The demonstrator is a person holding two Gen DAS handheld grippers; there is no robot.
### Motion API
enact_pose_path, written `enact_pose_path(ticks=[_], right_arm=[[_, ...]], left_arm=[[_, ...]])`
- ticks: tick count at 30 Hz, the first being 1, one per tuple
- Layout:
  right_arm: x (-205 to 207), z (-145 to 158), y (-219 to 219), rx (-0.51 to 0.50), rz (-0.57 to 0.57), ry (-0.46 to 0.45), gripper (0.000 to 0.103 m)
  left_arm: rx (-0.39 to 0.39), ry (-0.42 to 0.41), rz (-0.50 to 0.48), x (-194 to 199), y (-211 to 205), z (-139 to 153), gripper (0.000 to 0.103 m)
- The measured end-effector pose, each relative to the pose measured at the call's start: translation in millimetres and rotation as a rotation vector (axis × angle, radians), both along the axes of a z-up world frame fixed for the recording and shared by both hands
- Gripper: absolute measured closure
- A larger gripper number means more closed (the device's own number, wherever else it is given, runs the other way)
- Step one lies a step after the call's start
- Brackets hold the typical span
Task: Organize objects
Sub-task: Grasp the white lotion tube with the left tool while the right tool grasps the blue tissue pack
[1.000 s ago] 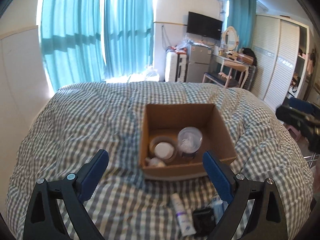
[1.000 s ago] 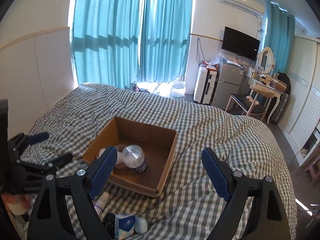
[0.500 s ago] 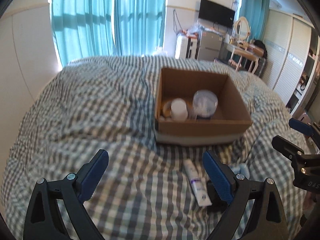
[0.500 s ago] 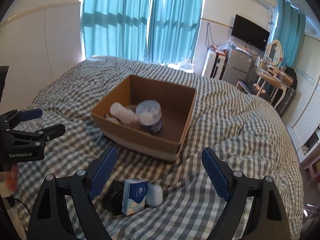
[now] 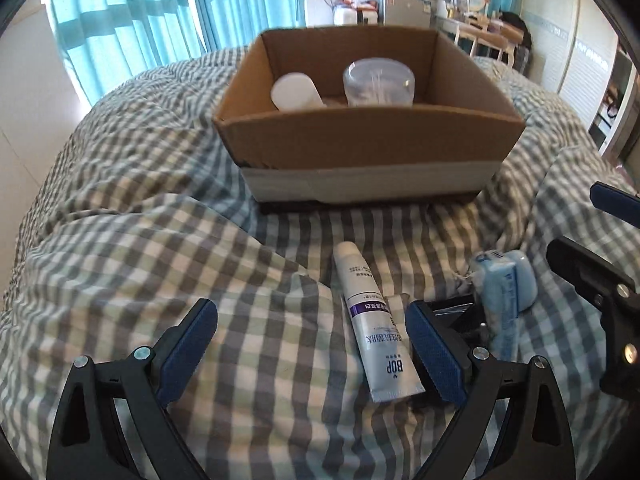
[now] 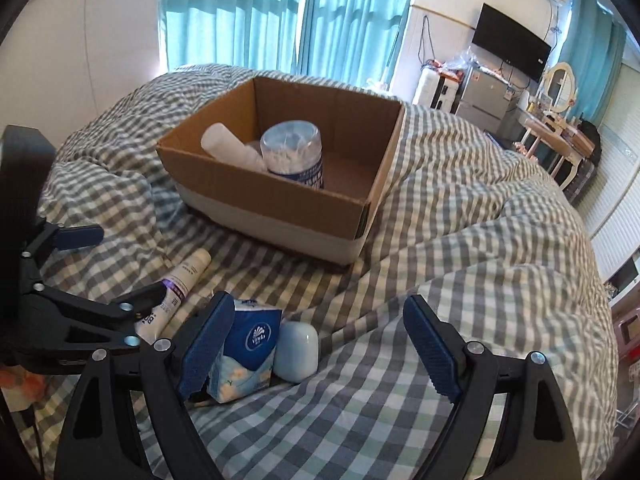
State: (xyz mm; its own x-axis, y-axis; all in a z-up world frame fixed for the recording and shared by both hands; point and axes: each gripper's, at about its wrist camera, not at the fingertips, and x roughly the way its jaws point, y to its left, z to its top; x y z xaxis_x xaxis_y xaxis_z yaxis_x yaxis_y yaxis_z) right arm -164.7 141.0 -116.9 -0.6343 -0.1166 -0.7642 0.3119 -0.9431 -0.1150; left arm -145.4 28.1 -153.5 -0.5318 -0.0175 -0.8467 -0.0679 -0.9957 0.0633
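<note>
A cardboard box (image 5: pixel 368 148) (image 6: pixel 280 208) sits on the checked bed and holds a clear cotton-swab jar (image 5: pixel 378 83) (image 6: pixel 292 152) and a white bottle (image 5: pixel 294 92) (image 6: pixel 230 148). In front of it lie a white tube (image 5: pixel 374 324) (image 6: pixel 180 276), a blue tissue pack (image 5: pixel 500 292) (image 6: pixel 246 348), a pale blue case (image 6: pixel 296 346) and a black item (image 5: pixel 460 312). My left gripper (image 5: pixel 312 354) is open low over the tube. My right gripper (image 6: pixel 320 344) is open, its left finger beside the tissue pack.
The checked duvet (image 6: pixel 460 240) is rumpled, with folds around the box. Teal curtains (image 6: pixel 280 12), a TV (image 6: pixel 512 54), a fridge and a dressing table stand beyond the bed. Each gripper shows at the edge of the other's view.
Both grippers have come down and forward toward the loose items in front of the box. The objects themselves have not moved.
</note>
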Motion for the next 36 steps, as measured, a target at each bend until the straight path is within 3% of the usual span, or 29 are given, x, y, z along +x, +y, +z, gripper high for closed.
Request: enact_pose_path(ticks=[5, 7, 9, 10, 12, 14, 25, 33, 36], right_arm=[[-6.1, -9.7, 3.8, -0.02, -0.009, -0.037, 0.016], [-7.1, -11.5, 5.1, -0.025, -0.015, -0.046, 0.017], [-6.9, -12.5, 5.6, -0.028, -0.017, -0.048, 0.017], [-6.7, -12.6, 5.6, -0.03, -0.017, -0.048, 0.017], [-6.4, -12.5, 5.9, -0.032, -0.018, -0.047, 0.017], [-5.5, -12.1, 6.9, -0.038, -0.021, -0.046, 0.017], [2.4, -2.5, -10.8, -0.053, -0.008, -0.071, 0.017], [-4.1, -25.1, -43.1, -0.042, 0.009, -0.144, 0.017], [-7.5, -32.5, -49.0, -0.022, 0.007, -0.162, 0.029]], left_arm=[[-0.011, -0.008, -0.03, -7.2, 9.0, -12.6, 0.012], [-0.028, -0.024, -0.044, -12.4, 14.4, -20.0, 0.025], [-0.038, -0.045, -0.064, -17.7, 19.6, -28.5, 0.047], [-0.035, -0.053, -0.07, -19.8, 21.4, -31.8, 0.049], [-0.004, -0.077, -0.093, -23.0, 22.4, -37.6, 0.076], [-0.001, -0.08, -0.098, -22.1, 22.9, -38.2, 0.081], [0.052, 0.018, -0.086, 15.9, -0.9, 5.8, 0.083], [0.063, 0.059, -0.069, 24.6, -18.5, 17.0, 0.083], [0.075, 0.061, -0.065, 16.0, -17.7, 16.0, 0.083]])
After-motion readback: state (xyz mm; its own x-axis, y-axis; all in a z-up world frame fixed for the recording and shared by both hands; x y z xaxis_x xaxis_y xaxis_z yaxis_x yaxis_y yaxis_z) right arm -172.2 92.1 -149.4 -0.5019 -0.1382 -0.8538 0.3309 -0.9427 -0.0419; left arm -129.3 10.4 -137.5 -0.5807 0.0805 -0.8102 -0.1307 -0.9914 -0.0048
